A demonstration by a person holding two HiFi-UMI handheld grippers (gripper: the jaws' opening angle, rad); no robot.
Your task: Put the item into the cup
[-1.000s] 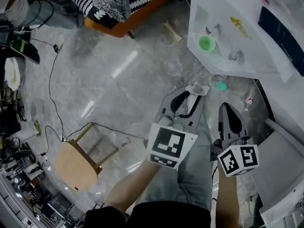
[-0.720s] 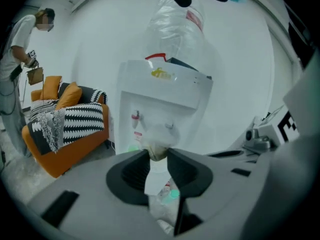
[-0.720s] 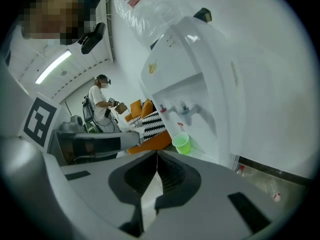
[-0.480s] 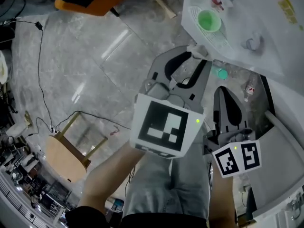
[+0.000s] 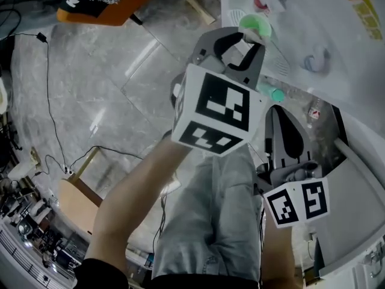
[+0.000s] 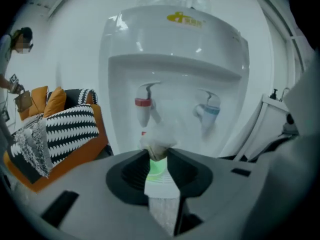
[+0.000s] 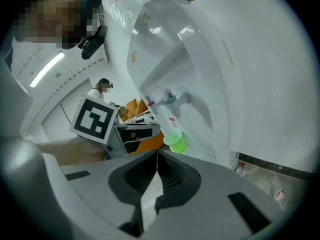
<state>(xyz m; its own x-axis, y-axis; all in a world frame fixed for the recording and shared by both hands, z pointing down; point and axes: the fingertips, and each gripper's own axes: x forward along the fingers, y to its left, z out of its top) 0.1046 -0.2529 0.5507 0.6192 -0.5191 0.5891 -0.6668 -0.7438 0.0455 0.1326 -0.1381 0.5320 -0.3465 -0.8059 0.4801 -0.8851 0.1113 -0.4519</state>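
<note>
A white crumpled item is pinched between the tips of my left gripper, which is shut on it. Just beyond and below those tips stands the green cup on the drip tray of a white water dispenser. In the head view the left gripper reaches to the green cup with the item at the cup's near rim. My right gripper hangs lower and nearer, shut and empty. From the right gripper view the green cup sits ahead.
The dispenser has a red tap and a blue tap above the tray. An orange sofa with striped cushions, a wooden stool and cables are on the grey floor. A teal-capped bottle lies beside the dispenser's base.
My left gripper has risen and moved forward with the item, from near the person's legs up to the green cup. The right gripper has hardly moved.
</note>
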